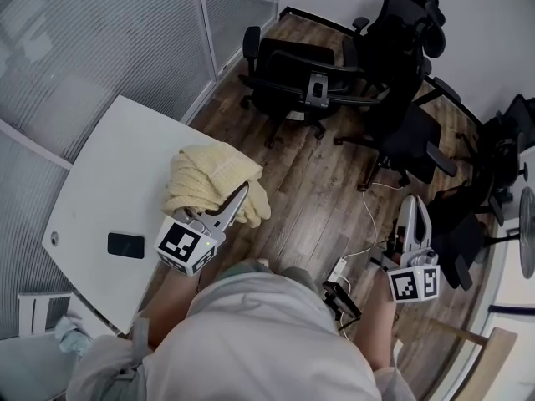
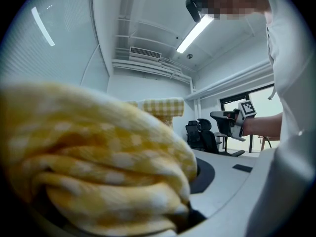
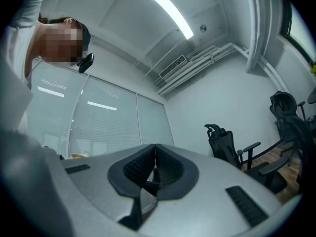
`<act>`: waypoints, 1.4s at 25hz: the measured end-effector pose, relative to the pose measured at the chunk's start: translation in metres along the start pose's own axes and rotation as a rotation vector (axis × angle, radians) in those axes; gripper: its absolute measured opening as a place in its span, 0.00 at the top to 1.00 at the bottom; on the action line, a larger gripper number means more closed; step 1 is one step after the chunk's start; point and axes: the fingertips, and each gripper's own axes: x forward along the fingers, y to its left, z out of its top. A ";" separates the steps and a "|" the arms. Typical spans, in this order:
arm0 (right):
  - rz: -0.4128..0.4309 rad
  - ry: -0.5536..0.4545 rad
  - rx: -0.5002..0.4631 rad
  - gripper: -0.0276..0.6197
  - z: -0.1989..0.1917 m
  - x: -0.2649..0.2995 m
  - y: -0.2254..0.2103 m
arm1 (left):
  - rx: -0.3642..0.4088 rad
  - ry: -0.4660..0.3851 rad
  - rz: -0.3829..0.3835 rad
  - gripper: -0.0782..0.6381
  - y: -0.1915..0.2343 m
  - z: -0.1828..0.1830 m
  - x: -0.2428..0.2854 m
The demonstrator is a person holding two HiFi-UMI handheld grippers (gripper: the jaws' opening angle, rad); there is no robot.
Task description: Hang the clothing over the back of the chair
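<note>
A crumpled pale yellow checked garment (image 1: 209, 178) is bunched at the right edge of the white table (image 1: 109, 165). My left gripper (image 1: 242, 193) is shut on it from the near side. In the left gripper view the cloth (image 2: 98, 167) fills the space between the jaws and hides them. My right gripper (image 1: 411, 201) hangs over the wooden floor to the right, shut and empty; its ribbed pads (image 3: 168, 168) meet with nothing between them. A black office chair (image 1: 292, 78) stands beyond the table, and a taller one (image 1: 401, 48) is behind it to the right.
A black phone (image 1: 125, 245) lies on the table near me. A white cable and power strip (image 1: 338, 270) run across the floor between the grippers. More black chairs (image 1: 501, 153) crowd the right side. Glass partitions (image 1: 100, 40) close off the left.
</note>
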 end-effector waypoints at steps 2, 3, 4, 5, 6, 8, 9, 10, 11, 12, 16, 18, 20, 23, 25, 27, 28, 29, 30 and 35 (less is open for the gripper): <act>-0.001 0.004 0.001 0.93 -0.001 0.003 0.000 | -0.004 0.005 -0.005 0.73 0.002 -0.001 0.000; -0.001 0.007 0.001 0.93 -0.002 0.004 0.001 | -0.005 0.007 -0.007 0.73 0.003 -0.001 0.000; 0.000 0.012 0.001 0.92 -0.003 0.005 0.001 | -0.007 0.008 -0.009 0.73 0.003 -0.001 -0.001; 0.001 0.017 0.000 0.92 -0.004 0.006 0.001 | -0.008 0.008 -0.010 0.73 0.004 -0.001 -0.001; 0.002 0.023 0.000 0.92 -0.006 0.007 0.001 | -0.010 0.009 -0.010 0.73 0.004 -0.001 -0.001; 0.006 0.034 -0.003 0.92 -0.009 0.010 0.001 | -0.010 0.007 -0.009 0.73 0.006 0.000 -0.001; 0.010 0.040 -0.004 0.92 -0.010 0.012 0.001 | -0.009 0.007 -0.008 0.73 0.007 0.000 -0.001; 0.016 0.045 -0.005 0.92 -0.012 0.014 0.002 | -0.008 0.008 -0.007 0.73 0.007 0.000 -0.002; 0.026 0.050 -0.005 0.92 -0.014 0.015 0.003 | -0.008 0.010 -0.005 0.73 0.008 -0.001 -0.003; 0.035 0.054 -0.004 0.92 -0.016 0.017 0.004 | -0.009 0.014 -0.003 0.73 0.008 -0.002 -0.005; 0.036 0.072 0.008 0.92 -0.022 0.021 0.004 | -0.023 0.034 0.001 0.73 0.006 -0.009 -0.007; 0.041 0.082 0.016 0.92 -0.026 0.024 0.004 | -0.028 0.045 0.000 0.73 0.004 -0.012 -0.007; 0.052 0.088 0.023 0.93 -0.029 0.028 0.005 | -0.035 0.051 0.002 0.73 0.003 -0.013 -0.006; 0.069 0.097 0.027 0.93 -0.031 0.036 0.002 | -0.041 0.055 0.008 0.73 0.003 -0.013 -0.001; 0.093 0.096 0.028 0.92 -0.031 0.046 -0.001 | -0.039 0.051 0.015 0.73 0.004 -0.010 0.006; 0.116 0.096 0.028 0.92 -0.032 0.055 -0.007 | -0.036 0.047 0.022 0.73 0.004 -0.008 0.014; 0.115 0.099 0.031 0.93 -0.034 0.059 -0.012 | -0.035 0.047 0.025 0.73 0.004 -0.007 0.018; 0.111 0.102 0.038 0.92 -0.036 0.062 -0.017 | -0.033 0.048 0.027 0.73 0.003 -0.007 0.022; 0.107 0.102 0.047 0.92 -0.038 0.066 -0.022 | -0.030 0.050 0.030 0.73 0.004 -0.007 0.026; 0.136 0.090 0.067 0.92 -0.039 0.093 -0.038 | -0.029 0.046 0.041 0.73 0.010 -0.002 0.054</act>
